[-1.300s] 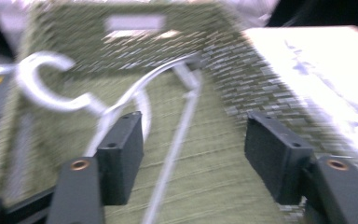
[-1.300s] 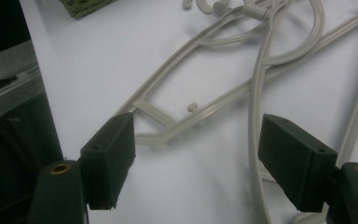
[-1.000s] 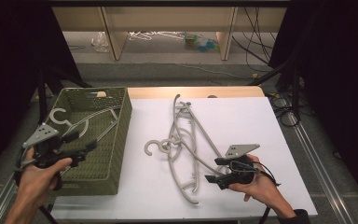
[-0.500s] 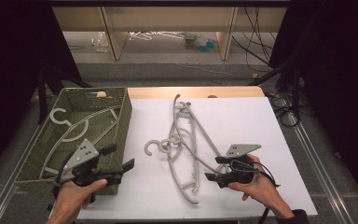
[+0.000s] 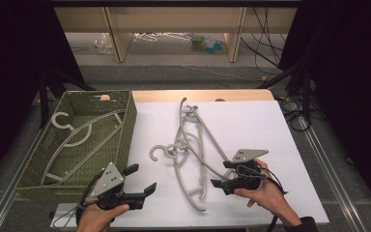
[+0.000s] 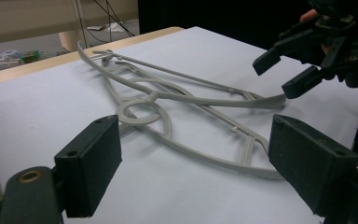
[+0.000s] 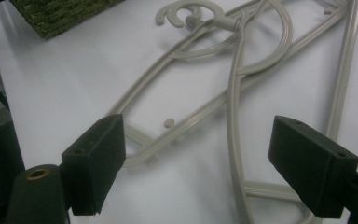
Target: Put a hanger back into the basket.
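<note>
The left gripper (image 5: 141, 180) sits at the near edge of the white sheet (image 5: 251, 121), just in front of the basket's near corner, its jaws spread with nothing between them. In the left gripper view they frame the hangers (image 6: 182, 107) lying farther out on the sheet. The right gripper (image 5: 222, 175) is at the near right, jaws just opened wide and pointing at the pile's near end; in the right gripper view the grey bars (image 7: 233, 107) run between the pads, apparently lying on the sheet below them rather than pinched. The hangers form a tangled heap in the middle of the sheet, hooks towards the basket and the far edge. Left of the sheet stands the green basket (image 5: 125, 140), with one hanger (image 5: 77, 140) lying inside. Beyond the table, clutter lies on the floor, too small to tell.
</note>
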The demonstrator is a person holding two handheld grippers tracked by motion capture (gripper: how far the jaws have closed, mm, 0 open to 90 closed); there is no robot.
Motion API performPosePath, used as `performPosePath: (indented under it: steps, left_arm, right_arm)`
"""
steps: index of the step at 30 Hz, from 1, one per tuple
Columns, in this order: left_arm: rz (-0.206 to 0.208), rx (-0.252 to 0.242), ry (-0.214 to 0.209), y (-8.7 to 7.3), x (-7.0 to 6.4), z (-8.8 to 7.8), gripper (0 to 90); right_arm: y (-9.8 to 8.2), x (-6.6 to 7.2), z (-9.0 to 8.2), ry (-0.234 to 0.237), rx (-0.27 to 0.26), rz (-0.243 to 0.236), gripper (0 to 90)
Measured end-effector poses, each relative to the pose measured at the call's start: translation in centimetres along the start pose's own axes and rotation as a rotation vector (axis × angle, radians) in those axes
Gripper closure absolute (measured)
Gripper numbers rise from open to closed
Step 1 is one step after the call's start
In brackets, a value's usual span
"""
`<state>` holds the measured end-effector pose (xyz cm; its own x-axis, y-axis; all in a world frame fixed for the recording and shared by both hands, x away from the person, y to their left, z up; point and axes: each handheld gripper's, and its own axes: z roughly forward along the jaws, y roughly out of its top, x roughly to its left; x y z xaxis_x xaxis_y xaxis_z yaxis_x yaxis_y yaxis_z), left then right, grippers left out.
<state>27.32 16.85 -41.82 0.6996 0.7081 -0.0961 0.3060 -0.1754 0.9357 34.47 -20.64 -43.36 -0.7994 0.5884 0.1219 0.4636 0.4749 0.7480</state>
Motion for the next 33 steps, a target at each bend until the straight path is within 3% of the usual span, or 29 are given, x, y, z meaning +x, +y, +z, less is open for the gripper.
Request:
performPosePath:
  steps: [3, 8, 9, 12, 13, 16, 17, 20, 21, 23, 24, 27, 28, 33]
  left_arm:
    - [0.022, 0.007, -0.01, -0.6, -0.5, 0.4, 16.8]
    - [0.02, 0.014, -0.005, -0.9, -0.9, 0.5, 16.6]
    - [0.039, 0.016, -0.001, -1.1, -0.8, 0.5, 16.6]
    - [0.019, 0.03, 0.005, -1.4, -0.9, 0.6, 16.6]
    - [0.014, 0.036, 0.002, -1.6, -1.0, 0.6, 16.5]
    - [0.018, 0.039, 0.002, -1.7, -1.1, 0.5, 16.6]
    - [0.023, 0.042, 0.004, -1.7, -1.1, 0.5, 16.6]
    - [0.029, 0.055, 0.008, -1.9, -1.2, 0.7, 16.6]
    - [0.029, 0.061, 0.005, -2.0, -1.2, 0.7, 16.6]
    - [0.027, 0.058, -0.002, -2.0, -1.2, 0.8, 16.6]
    - [0.027, 0.06, -0.003, -2.0, -1.2, 0.8, 16.6]
    - [0.025, 0.06, -0.005, -2.0, -1.2, 0.8, 16.7]
    - [0.028, 0.062, -0.004, -2.0, -1.2, 0.8, 16.8]
    - [0.035, 0.071, -0.002, -2.1, -1.1, 0.9, 16.9]
  right_arm:
    - [0.0, -0.1, 0.3, 0.0, 0.008, -0.012, 19.8]
    - [0.3, -0.5, 1.3, -0.045, 0.032, -0.021, 20.4]
    - [0.4, -0.7, 1.7, -0.055, 0.037, -0.024, 20.6]
    - [0.5, -1.0, 2.4, -0.073, 0.035, -0.021, 21.2]
    - [0.7, -1.3, 2.9, -0.081, 0.071, -0.022, 22.3]
    - [0.9, -1.6, 3.6, -0.09, 0.09, -0.024, 24.4]
    - [1.1, -1.6, 3.9, -0.09, 0.101, -0.004, 25.1]
    - [1.5, -2.0, 5.0, -0.079, 0.108, -0.042, 34.7]
    - [1.6, -2.1, 5.7, -0.065, 0.148, -0.052, 37.7]
    - [1.6, -2.2, 5.9, -0.066, 0.166, -0.062, 39.7]
    - [1.7, -2.0, 6.2, -0.068, 0.196, -0.019, 42.6]
    - [1.9, -2.2, 6.6, -0.059, 0.219, -0.021, 45.8]
    - [1.9, -2.5, 6.8, -0.055, 0.215, -0.048, 47.5]
    - [2.1, -3.0, 7.1, -0.035, 0.243, -0.041, 59.8]
